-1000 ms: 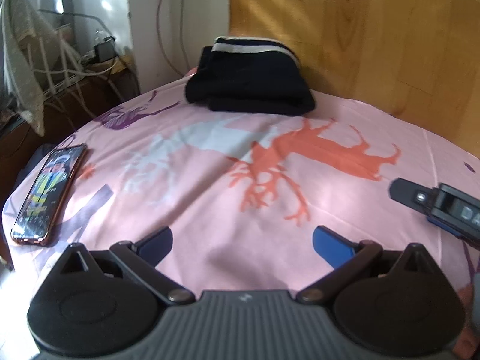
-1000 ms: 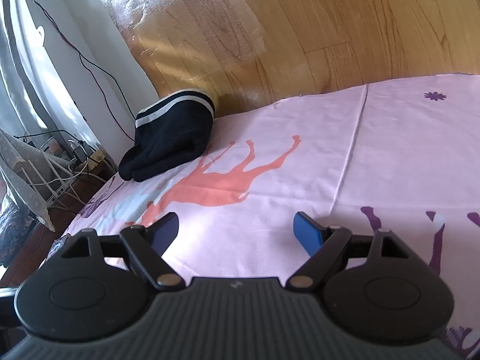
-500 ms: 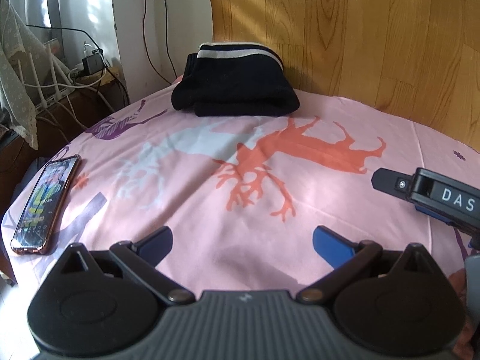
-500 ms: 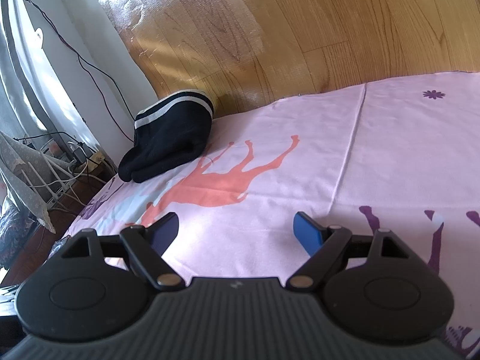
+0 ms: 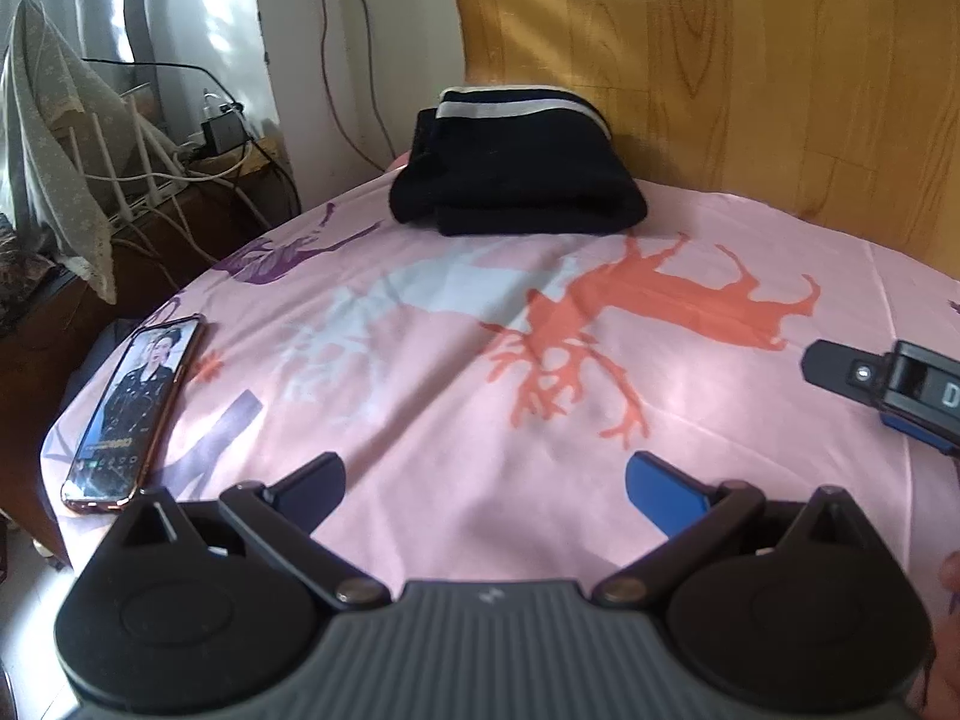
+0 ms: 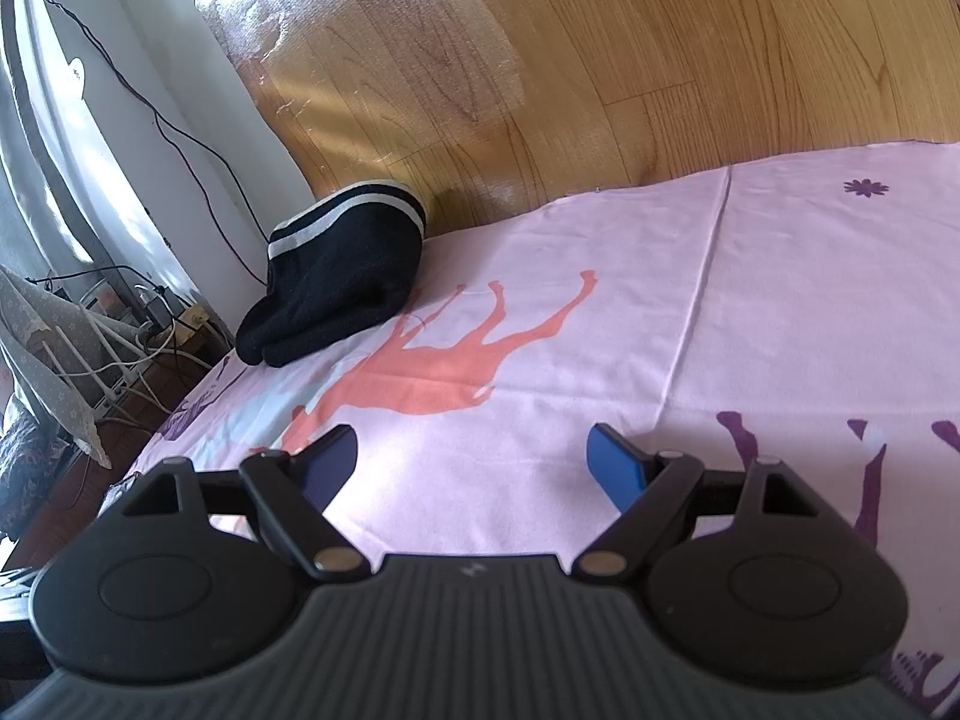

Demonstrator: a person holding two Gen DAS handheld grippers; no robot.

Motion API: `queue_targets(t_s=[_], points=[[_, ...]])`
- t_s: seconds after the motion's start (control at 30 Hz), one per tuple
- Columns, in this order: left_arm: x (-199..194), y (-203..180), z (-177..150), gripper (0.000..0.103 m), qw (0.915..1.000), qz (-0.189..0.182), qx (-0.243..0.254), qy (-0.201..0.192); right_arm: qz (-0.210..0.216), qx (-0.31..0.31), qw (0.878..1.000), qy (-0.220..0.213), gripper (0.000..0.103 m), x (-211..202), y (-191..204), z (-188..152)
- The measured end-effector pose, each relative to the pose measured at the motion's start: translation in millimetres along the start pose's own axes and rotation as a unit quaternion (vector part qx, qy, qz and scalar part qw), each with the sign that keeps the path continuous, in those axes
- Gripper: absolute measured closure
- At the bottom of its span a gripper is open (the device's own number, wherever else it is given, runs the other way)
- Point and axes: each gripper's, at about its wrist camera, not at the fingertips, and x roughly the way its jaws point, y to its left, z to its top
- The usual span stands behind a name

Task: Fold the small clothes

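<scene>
A folded black garment with white stripes lies at the far edge of the pink printed sheet, against the wooden headboard. It also shows in the right wrist view, far left. My left gripper is open and empty, low over the sheet, well short of the garment. My right gripper is open and empty over the sheet; its tip shows in the left wrist view at the right edge.
A phone with a lit screen lies near the sheet's left edge. A wooden headboard stands behind the bed. Cables, a charger and a draped cloth sit on a side table at the left.
The left gripper has drawn back and tilted, so the garment and phone sit a little further right in its view. The right gripper has hardly moved.
</scene>
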Motion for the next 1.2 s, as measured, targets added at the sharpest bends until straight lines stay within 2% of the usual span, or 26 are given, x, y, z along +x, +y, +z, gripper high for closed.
queue_targets(t_s=[0.53,1.2], points=[[11,3,-2,0.000,0.9995,0.028,0.002,0.015,0.000,0.000,1.000,0.000,0.017,0,0,0],[12,0,0,0.000,0.9997,0.007,0.006,0.025,-0.001,0.002,1.000,0.000,0.017,0,0,0]])
